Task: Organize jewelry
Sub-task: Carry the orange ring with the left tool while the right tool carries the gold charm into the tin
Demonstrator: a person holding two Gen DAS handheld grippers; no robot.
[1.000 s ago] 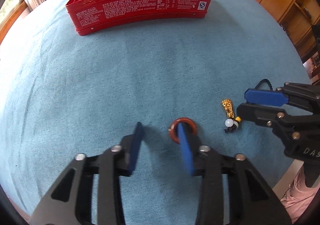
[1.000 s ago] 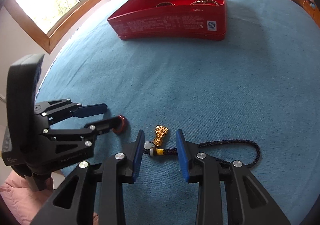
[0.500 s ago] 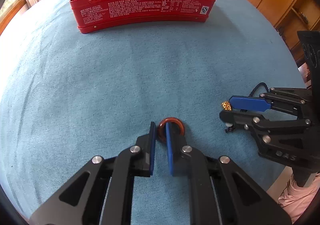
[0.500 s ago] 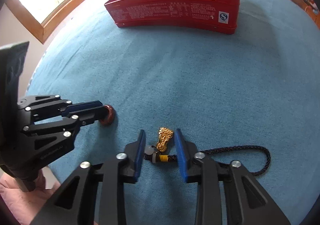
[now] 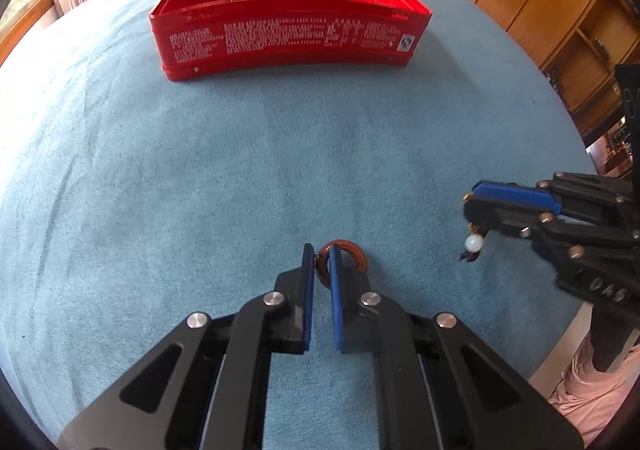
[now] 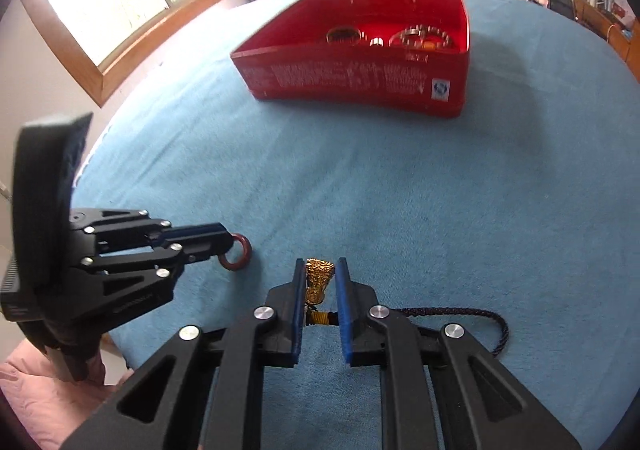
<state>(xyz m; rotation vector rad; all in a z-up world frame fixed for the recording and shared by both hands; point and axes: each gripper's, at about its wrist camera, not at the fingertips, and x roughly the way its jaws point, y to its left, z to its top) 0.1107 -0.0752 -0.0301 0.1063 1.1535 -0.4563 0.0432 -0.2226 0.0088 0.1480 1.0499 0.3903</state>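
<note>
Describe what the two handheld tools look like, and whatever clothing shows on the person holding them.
Both tools, left and right, are matte black plastic linkages with silver round pins and flat blue finger pads. Raised lettering marks the side of each body, readable only in part. No cables show. Pale pink fabric appears below each handle; what garment it is cannot be told.
</note>
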